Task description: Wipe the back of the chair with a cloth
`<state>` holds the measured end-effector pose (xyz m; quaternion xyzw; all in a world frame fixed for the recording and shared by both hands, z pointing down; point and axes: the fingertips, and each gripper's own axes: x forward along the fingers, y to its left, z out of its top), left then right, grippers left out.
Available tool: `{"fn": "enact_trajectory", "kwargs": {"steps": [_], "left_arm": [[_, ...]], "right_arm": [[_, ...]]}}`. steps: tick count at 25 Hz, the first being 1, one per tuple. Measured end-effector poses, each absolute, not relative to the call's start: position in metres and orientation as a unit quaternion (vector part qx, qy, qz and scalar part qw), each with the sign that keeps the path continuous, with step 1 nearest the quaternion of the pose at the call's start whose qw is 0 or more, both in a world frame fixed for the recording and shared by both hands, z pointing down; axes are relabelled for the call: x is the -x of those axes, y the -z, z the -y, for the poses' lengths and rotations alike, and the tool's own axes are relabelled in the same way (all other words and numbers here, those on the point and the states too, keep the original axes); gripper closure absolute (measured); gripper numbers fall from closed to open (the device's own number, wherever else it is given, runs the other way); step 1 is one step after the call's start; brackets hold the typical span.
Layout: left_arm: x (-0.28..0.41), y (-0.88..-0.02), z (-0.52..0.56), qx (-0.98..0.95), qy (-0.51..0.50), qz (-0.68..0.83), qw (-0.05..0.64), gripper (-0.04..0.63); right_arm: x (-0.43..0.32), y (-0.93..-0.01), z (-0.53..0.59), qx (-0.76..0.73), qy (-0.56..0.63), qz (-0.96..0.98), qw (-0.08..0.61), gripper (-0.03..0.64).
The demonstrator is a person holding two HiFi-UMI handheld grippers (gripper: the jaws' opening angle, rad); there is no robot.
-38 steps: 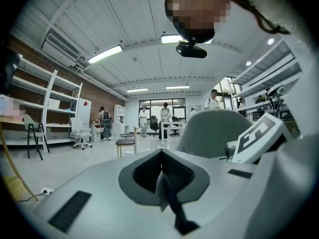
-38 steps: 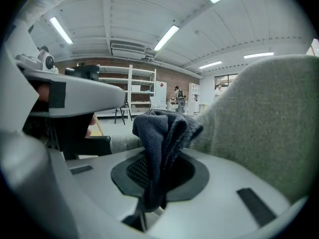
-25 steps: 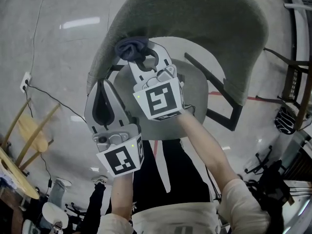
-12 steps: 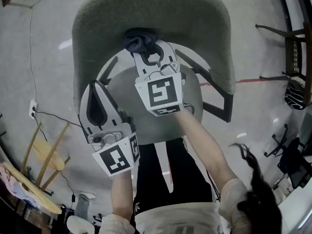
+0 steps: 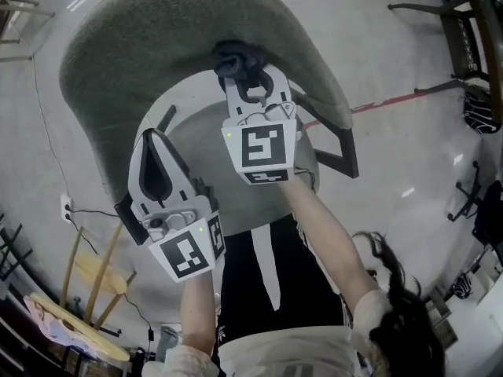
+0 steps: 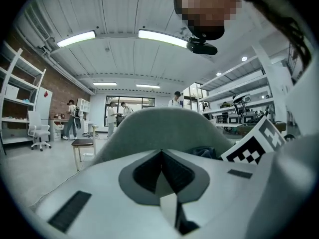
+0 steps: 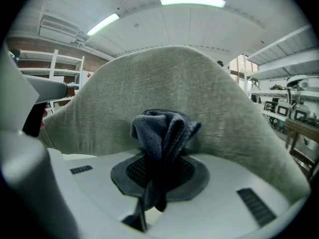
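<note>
A grey-green upholstered chair back curves across the top of the head view, with its seat below. My right gripper is shut on a dark blue-grey cloth that presses against the inner face of the back. In the right gripper view the bunched cloth sticks up between the jaws in front of the chair back. My left gripper is shut with nothing in it, held left of the seat and apart from the cloth. Its own view shows the chair back ahead.
A black armrest juts from the chair's right side. A red line crosses the shiny floor. Wooden furniture stands at lower left and a dark chair at upper right. Several people stand far off among shelving.
The right gripper and cloth have slid rightward along the chair back. The head view has shifted, so the chair sits further left and higher. The left gripper has barely moved.
</note>
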<state>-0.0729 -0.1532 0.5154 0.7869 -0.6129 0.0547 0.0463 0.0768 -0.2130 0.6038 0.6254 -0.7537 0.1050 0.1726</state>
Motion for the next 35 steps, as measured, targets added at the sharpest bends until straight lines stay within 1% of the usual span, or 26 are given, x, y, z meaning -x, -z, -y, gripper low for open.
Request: {"fn": "enact_trajectory", "kwargs": {"steps": [12,15,23,29,35], "left_arm": [[0.010,-0.514,0.140,-0.841,-0.055,0.536,0.049,0.580],[-0.001,-0.516,0.139,-0.853,-0.057,0.516,0.049,0.581],[-0.035,-0.529,0.128,-0.891,-0.073,0.446,0.044,0.580],[-0.051,-0.526,0.119,-0.905,-0.063,0.420,0.042,0.580],[-0.048,-0.525,0.114,-0.906,-0.064,0.417,0.044,0.580]], "right_arm": [[-0.156,-0.596,0.160,-0.728,-0.128,0.652,0.168,0.557],[-0.170,-0.599,0.146,-0.755,-0.140,0.621,0.159,0.557],[-0.190,-0.611,0.104,-0.804,-0.152,0.555,0.151,0.558],[-0.197,-0.615,0.075,-0.822,-0.159,0.526,0.147,0.558],[-0.195,-0.617,0.071,-0.827,-0.176,0.516,0.136,0.558]]}}
